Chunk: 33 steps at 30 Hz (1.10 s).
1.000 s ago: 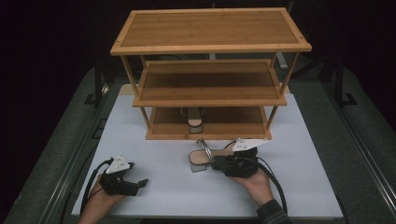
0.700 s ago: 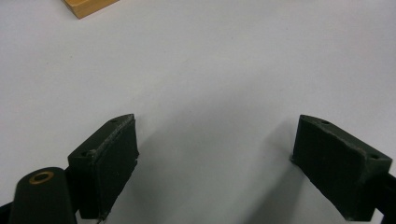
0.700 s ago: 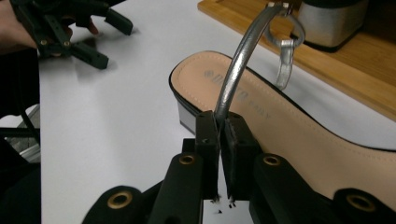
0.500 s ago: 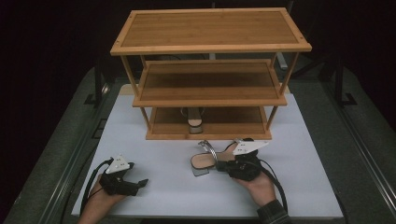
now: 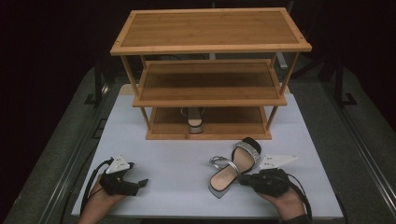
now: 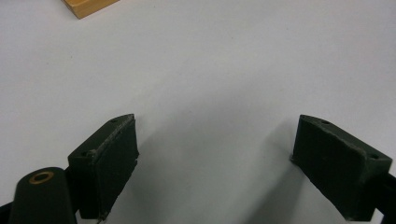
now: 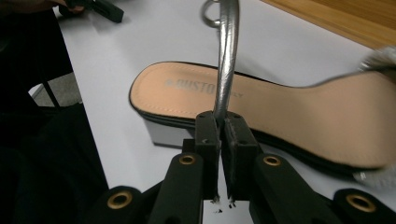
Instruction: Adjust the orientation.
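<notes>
- Matte white surface (image 5: 177,154), a three-tier bamboo rack (image 5: 210,74) behind
- Sandal (image 5: 232,169) near the front edge: tan insole, glittery toe band, block heel
- Right tongs (image 7: 221,122) clamped on its thin silver strap (image 7: 226,56)
- Left tongs (image 6: 215,154) gaping apart, nothing between them

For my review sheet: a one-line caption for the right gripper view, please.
Right gripper shut on the silver strap of a tan-soled sandal on the white table.
</notes>
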Each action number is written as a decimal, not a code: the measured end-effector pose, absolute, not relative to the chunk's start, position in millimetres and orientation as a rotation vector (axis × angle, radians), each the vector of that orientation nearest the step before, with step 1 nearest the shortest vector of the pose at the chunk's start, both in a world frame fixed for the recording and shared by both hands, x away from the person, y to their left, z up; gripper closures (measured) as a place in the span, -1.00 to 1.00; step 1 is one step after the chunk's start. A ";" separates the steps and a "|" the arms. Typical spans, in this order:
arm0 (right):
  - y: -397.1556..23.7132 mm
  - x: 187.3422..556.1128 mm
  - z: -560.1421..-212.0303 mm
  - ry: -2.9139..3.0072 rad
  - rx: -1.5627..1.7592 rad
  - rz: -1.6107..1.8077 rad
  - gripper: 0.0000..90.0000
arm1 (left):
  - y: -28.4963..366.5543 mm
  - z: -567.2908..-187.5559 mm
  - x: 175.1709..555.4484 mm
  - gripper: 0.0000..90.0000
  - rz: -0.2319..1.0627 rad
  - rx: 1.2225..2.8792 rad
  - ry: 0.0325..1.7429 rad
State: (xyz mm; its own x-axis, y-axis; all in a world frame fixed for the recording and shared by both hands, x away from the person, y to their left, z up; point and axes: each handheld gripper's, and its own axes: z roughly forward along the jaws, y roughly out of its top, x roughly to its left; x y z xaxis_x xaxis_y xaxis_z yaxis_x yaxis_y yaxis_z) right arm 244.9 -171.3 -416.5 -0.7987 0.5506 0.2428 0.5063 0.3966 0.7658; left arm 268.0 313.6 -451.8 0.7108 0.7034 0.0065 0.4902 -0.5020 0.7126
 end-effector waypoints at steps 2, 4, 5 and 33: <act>-181.7 239.4 -416.6 2.572 0.991 1.383 0.89 | 313.6 -451.8 268.0 -0.71 0.387 2.205 0.903; -192.4 235.0 -416.8 2.563 1.006 1.380 0.89 | 313.6 -451.8 268.0 -0.71 0.387 2.205 0.903; -192.4 235.0 -416.8 2.563 1.006 1.380 0.89 | 313.6 -451.8 268.0 -0.71 0.387 2.205 0.903; -303.9 231.7 -409.9 2.270 1.305 1.221 0.92 | 313.6 -451.9 268.0 -0.71 0.387 2.204 0.903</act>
State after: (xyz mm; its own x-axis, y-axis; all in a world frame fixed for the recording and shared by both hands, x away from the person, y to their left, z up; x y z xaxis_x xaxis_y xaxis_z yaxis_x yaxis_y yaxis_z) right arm 231.7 -303.9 -409.9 -0.5667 0.8041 0.1797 0.5934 0.2469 0.7661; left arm 268.0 313.6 -451.9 0.7106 0.7035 0.0065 0.4901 -0.5017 0.7128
